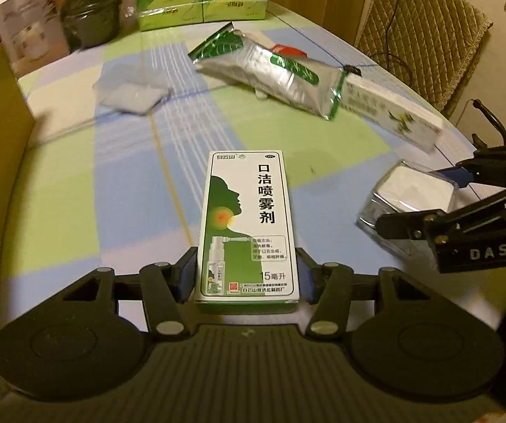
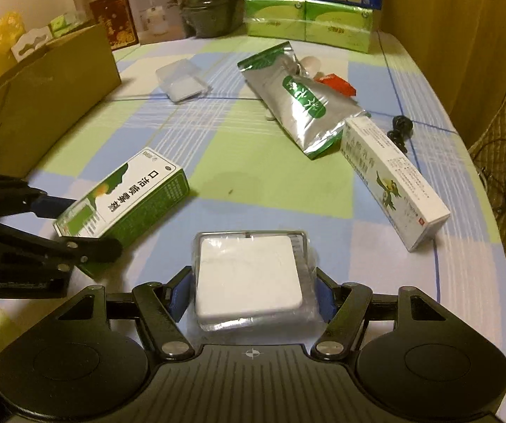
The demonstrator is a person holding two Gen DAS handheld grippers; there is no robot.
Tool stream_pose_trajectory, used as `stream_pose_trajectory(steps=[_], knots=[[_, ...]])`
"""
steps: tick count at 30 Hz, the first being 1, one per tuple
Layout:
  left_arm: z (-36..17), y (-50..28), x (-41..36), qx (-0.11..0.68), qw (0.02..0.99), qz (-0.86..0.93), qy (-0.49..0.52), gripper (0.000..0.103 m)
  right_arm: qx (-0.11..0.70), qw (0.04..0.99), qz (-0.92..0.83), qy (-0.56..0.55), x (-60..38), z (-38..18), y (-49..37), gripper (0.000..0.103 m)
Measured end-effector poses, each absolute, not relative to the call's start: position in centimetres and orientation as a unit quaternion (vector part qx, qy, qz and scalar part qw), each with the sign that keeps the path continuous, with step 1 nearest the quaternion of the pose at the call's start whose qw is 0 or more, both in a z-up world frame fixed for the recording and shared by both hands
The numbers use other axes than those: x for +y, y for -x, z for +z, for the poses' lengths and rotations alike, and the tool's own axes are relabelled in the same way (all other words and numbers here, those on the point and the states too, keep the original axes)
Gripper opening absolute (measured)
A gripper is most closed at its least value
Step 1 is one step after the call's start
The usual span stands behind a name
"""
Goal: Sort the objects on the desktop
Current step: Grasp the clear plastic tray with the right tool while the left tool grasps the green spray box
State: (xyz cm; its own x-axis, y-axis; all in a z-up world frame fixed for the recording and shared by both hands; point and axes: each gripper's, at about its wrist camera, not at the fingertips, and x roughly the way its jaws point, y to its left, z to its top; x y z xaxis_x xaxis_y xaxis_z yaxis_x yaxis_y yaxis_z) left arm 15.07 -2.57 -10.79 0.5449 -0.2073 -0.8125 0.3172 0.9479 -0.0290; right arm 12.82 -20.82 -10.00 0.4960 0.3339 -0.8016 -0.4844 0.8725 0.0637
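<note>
At the far left a brown cardboard box (image 2: 41, 105) stands on the checked bench (image 2: 270, 162), open-topped and close by, likely the bin that sorted items go into. Just right of it, the left tongs (image 1: 247, 275) are clenched on the near end of the green-and-white mouth spray box (image 1: 247, 225), one pad on each long side. The box lies flat along the tongs' axis, which gives a square grip for lifting. Farther back sits a small clear plastic case (image 2: 182, 83), untouched. Mid-bench, the right tongs (image 2: 253, 292) straddle the wrapped white square pack (image 2: 249, 275), pads against its two sides; they appear to be grasping it, though how firmly I cannot tell. Beyond lies the silver foil pouch (image 2: 302, 105), one end propped on small items. At the right, the long white ointment box (image 2: 394, 179) lies at an angle, touching the pouch's corner. Both await sorting, so the task looks early.
</note>
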Motion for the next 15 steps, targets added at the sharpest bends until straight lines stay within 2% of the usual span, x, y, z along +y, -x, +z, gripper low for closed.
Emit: stream_pose_trajectory(steps=[4,10,13,15], knots=[[-11.1,-13.8,-2.1,0.45,0.879,-0.141,-0.075,0.059,0.43,0.866,0.233,0.105,-20.2,-10.1,-12.5,0.076],[-10.9,-14.4,-2.4,0.429,0.886,-0.151,-0.092,0.061,0.433,0.867,0.229,0.088,-20.5,-10.7,-13.0,0.077],[-11.0,-15.0,-2.7,0.425,0.886,-0.159,-0.095,0.061,0.434,0.867,0.23,0.082,-20.6,-10.7,-13.1,0.075],[-11.1,-15.3,-2.9,0.424,0.885,-0.164,-0.098,0.061,0.432,0.868,0.231,0.08,-20.6,-10.7,-13.2,0.065]])
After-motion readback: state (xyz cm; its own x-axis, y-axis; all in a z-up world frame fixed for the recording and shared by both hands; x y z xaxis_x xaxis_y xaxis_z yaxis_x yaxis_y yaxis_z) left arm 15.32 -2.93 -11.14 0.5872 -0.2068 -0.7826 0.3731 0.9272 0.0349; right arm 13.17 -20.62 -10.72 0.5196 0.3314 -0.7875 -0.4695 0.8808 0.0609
